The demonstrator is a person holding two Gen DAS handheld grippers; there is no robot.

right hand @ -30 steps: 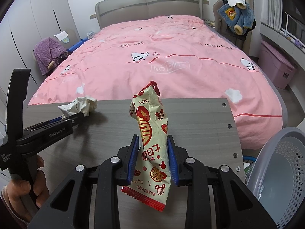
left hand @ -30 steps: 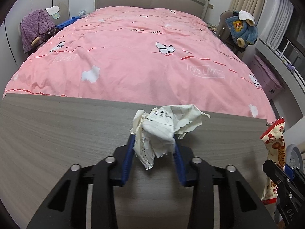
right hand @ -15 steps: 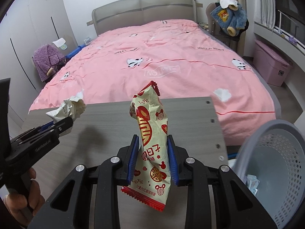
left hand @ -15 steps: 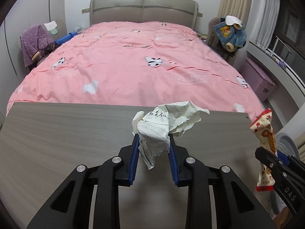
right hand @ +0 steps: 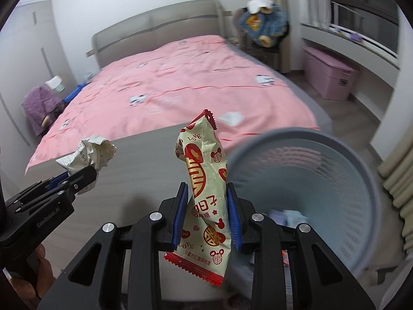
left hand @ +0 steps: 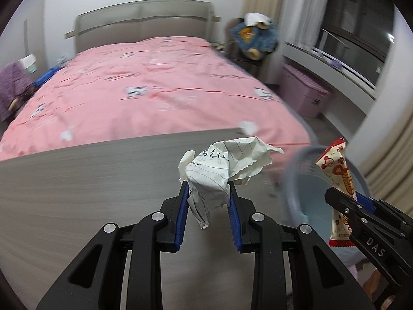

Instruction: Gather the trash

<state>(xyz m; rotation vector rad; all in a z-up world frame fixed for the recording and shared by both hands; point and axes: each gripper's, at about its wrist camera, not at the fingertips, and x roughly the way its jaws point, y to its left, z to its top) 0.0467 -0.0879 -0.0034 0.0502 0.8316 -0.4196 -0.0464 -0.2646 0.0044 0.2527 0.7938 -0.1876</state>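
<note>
Both jaws are gripping trash: left gripper (left hand: 206,206) pinching the crumpled paper (left hand: 222,170) above the tabletop (left hand: 77,180), right gripper (right hand: 206,211) clamping the snack wrapper (right hand: 206,193) beside the basket (right hand: 322,139). Best w/ each piece fully over the rim before letting go, paper esp., since it's farther off.

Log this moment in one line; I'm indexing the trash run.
left gripper: shut on crumpled paper | right gripper: shut on snack wrapper | waste basket: right of wrapper, some trash inside
</note>
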